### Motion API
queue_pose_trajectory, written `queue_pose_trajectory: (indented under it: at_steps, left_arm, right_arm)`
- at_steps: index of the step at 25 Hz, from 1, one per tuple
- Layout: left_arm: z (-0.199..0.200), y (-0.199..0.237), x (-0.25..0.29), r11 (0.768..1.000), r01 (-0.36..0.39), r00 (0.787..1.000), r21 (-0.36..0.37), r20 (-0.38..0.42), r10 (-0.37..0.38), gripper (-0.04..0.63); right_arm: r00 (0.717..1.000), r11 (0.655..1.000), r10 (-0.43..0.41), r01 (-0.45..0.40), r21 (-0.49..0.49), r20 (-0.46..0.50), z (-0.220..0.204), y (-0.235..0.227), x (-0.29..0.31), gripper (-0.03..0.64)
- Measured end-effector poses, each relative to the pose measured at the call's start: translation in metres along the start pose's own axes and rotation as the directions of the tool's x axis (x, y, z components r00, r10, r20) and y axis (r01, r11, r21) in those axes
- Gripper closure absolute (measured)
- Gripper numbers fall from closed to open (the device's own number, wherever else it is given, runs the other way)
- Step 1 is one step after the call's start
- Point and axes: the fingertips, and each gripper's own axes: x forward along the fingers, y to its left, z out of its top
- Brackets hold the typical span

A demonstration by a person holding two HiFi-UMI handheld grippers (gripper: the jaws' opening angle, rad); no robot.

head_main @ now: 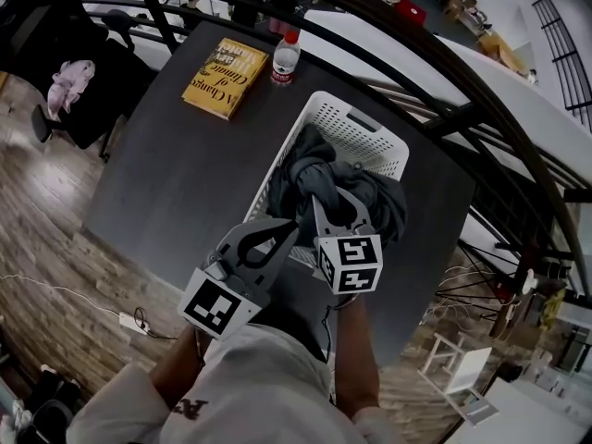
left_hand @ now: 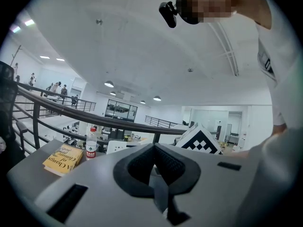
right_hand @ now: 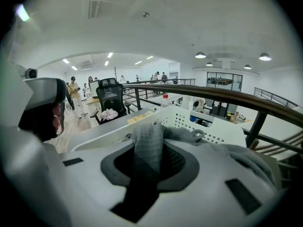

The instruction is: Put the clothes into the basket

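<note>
Grey clothes [head_main: 319, 178] are heaped in one white basket [head_main: 356, 123] on a dark table [head_main: 176, 183], and spill over its near right rim. A fold of them is pinched between the jaws of the right gripper [right_hand: 150, 152] at the basket's near end. The left gripper [left_hand: 154, 164], just to its left, is closed on nothing. Far left, one yellow book [head_main: 225, 77] is lettered "Change" and "Climate". One red-capped bottle [head_main: 285, 60] stands beside it, its label unreadable.
</note>
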Motion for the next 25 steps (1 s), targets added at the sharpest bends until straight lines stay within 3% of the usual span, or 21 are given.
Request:
queue_pose_trajectory:
  at_steps: [12,25]
  left_arm:
    - [-0.009,0.005,0.004,1.000,-0.014,1.000,-0.008,-0.023,0.014,0.601]
    - [-0.011,0.000,0.004,1.000,-0.007,1.000,-0.006,-0.028,0.007,0.601]
  right_arm:
    - [0.993,0.994,0.089,-0.084,0.073,-0.073,-0.030,0.000,0.035,0.518]
    - [0.992,0.995,0.077,-0.069,0.073,-0.099,-0.053,-0.007,0.053,0.508]
